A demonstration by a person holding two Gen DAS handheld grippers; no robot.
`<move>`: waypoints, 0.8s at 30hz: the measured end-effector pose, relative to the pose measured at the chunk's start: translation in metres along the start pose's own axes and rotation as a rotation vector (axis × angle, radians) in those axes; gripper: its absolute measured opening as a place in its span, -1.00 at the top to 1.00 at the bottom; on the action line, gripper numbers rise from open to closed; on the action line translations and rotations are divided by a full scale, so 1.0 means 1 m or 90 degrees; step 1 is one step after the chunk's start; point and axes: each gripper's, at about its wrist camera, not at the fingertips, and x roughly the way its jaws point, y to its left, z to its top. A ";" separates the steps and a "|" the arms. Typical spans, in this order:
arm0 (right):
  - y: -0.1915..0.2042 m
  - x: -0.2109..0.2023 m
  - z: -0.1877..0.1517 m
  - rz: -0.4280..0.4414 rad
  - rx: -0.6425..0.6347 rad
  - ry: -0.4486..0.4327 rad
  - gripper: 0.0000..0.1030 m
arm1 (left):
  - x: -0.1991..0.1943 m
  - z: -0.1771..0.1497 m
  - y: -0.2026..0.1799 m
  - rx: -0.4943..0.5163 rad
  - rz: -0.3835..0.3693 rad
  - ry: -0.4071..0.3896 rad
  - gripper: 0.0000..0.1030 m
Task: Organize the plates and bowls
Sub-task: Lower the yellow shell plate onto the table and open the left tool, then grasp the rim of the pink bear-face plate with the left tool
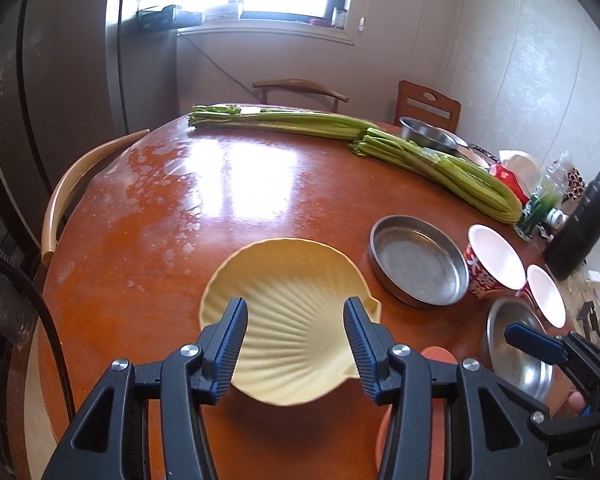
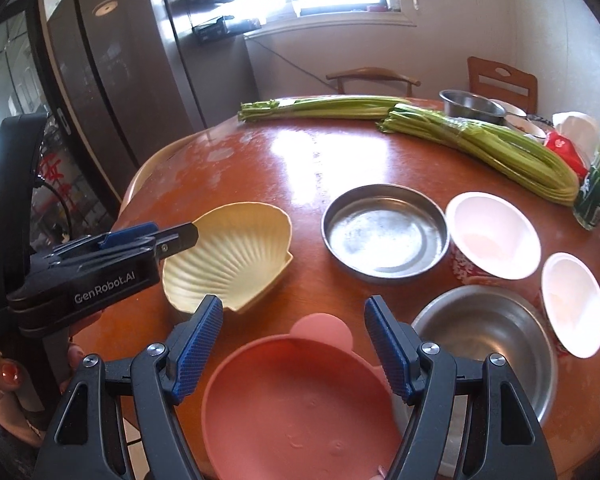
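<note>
Yellow shell-shaped plate [image 1: 288,304] flat on wooden table [image 1: 228,184], directly ahead of and below left gripper [image 1: 296,344]; jaws parted wider than a rim pinch, pads clear of the plate, nothing held. Fan ribs running away from the hinge end, hinge end nearest the left gripper, long axis roughly along its pointing line. Pink eared plate [image 2: 300,412] at near table edge under right gripper [image 2: 294,346]; jaws wide, straddling the far rim and ear without visible contact, empty. Each hand nearest its own plate; the pink one probably next, rim grip from above likely.

Around: flat steel pan [image 2: 384,236] right of the shell plate, deep steel bowl [image 2: 484,340] just beside the pink plate, two red-patterned white bowls [image 2: 492,236] further right, celery bundles [image 2: 480,140] across the far side, small steel bowl [image 2: 470,106] behind them, dark flask [image 1: 588,220] and clutter at right edge. Steel bowl close to right finger, likely bump risk on closing. Left gripper body close to the shell plate in the right view.
</note>
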 end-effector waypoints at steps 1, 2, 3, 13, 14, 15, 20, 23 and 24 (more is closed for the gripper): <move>-0.003 -0.004 -0.002 0.001 0.002 -0.001 -0.46 | -0.002 -0.001 -0.004 0.004 -0.004 -0.001 0.03; -0.006 -0.008 -0.004 0.000 0.006 -0.002 -0.46 | -0.003 -0.003 -0.007 0.007 -0.008 0.001 0.03; -0.008 -0.012 -0.006 -0.002 0.008 -0.003 -0.46 | -0.004 -0.004 -0.012 0.013 -0.010 0.004 0.03; -0.020 -0.044 -0.035 0.006 0.016 -0.009 -0.46 | -0.007 -0.026 -0.047 0.055 -0.026 0.024 0.03; -0.022 -0.046 -0.038 0.005 0.019 -0.009 -0.46 | -0.005 -0.028 -0.049 0.057 -0.026 0.029 0.03; -0.023 -0.049 -0.041 0.005 0.021 -0.009 -0.46 | -0.004 -0.030 -0.052 0.061 -0.029 0.033 0.03; -0.031 -0.058 -0.063 0.006 0.022 0.002 -0.46 | 0.006 -0.042 -0.058 0.069 -0.028 0.058 0.03; -0.038 -0.061 -0.077 0.000 0.027 0.013 -0.46 | 0.012 -0.048 -0.059 0.069 -0.034 0.068 0.03; -0.040 -0.061 -0.081 0.002 0.031 0.018 -0.46 | 0.014 -0.051 -0.060 0.071 -0.035 0.074 0.03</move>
